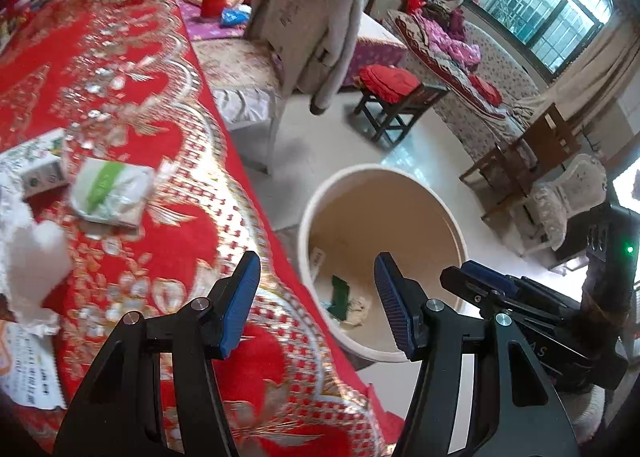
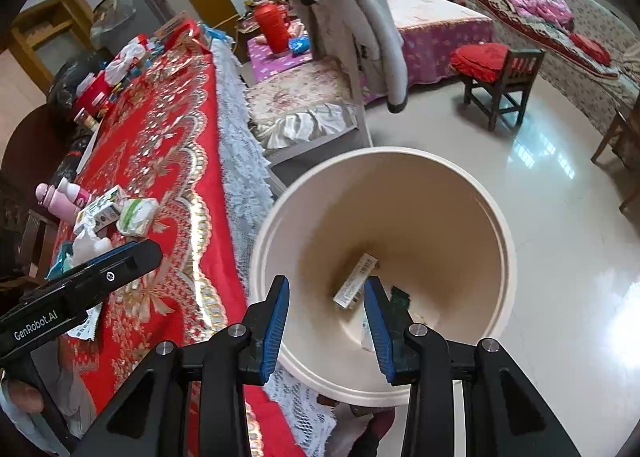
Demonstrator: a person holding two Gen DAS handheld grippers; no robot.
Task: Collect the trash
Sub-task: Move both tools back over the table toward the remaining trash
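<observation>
white crumpled tissue [image 1: 34, 257] at the table's near left looks feather-light and squashy, best pinched across its bulk; left gripper [image 1: 316, 297] and right gripper [image 2: 326, 315] gape empty.

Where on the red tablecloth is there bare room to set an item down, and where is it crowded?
Bare: the cloth's middle stretch, between the far clutter and the tissue pack, plus the strip along the lace edge beside the bin. Crowded: the near corner around the carton, pink bottles and crumpled tissue.
</observation>
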